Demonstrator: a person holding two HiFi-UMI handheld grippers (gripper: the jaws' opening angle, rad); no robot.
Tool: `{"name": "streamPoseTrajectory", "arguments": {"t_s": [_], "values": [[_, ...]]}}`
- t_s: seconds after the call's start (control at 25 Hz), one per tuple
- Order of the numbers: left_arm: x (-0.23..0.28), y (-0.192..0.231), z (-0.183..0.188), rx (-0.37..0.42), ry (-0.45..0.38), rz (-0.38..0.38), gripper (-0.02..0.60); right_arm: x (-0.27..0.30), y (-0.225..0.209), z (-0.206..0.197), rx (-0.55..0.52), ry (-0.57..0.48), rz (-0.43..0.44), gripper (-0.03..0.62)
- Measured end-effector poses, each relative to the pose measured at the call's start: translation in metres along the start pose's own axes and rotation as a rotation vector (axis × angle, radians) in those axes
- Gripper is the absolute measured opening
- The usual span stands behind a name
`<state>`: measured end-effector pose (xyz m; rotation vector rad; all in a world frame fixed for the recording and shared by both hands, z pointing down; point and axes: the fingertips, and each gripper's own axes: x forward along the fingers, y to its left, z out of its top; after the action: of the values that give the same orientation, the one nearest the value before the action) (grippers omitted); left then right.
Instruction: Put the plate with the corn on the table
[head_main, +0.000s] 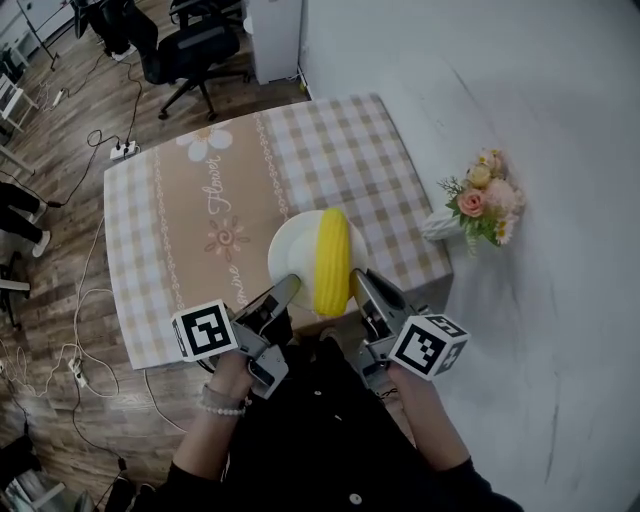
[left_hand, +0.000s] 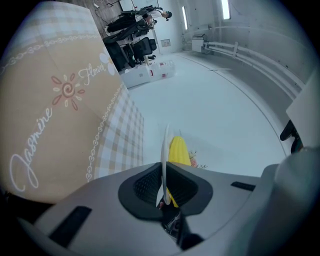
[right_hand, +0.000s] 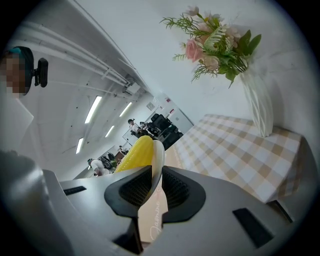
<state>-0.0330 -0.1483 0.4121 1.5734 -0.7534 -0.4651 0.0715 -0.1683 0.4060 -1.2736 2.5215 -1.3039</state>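
A white plate (head_main: 290, 245) with a yellow corn cob (head_main: 331, 260) lying on it is held above the near right part of the table (head_main: 180, 210). My left gripper (head_main: 285, 292) is shut on the plate's near left rim, and my right gripper (head_main: 362, 285) is shut on its near right rim. The left gripper view looks along the plate (left_hand: 164, 160) edge-on between the pads, with the corn (left_hand: 178, 150) on its right. Seen from the right gripper, the plate rim (right_hand: 158, 160) is pinched between the pads, and the corn (right_hand: 135, 152) lies to its left.
The table wears a beige and checked cloth with flower print. A white vase of pink flowers (head_main: 478, 200) stands at the table's right edge by the white wall; it shows upper right in the right gripper view as the vase (right_hand: 257, 102). Office chairs (head_main: 190, 45) and floor cables (head_main: 90, 150) lie beyond the table.
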Motion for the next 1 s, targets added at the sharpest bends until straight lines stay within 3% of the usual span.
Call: {"name": "streamPoseTrajectory", "arguments": {"t_s": [1.0], "values": [[0.046,0.071,0.003,0.058,-0.018,0.178,0.028,0.042,-0.076,-0.013,-0.041,0.171,0.014,0.094]]}}
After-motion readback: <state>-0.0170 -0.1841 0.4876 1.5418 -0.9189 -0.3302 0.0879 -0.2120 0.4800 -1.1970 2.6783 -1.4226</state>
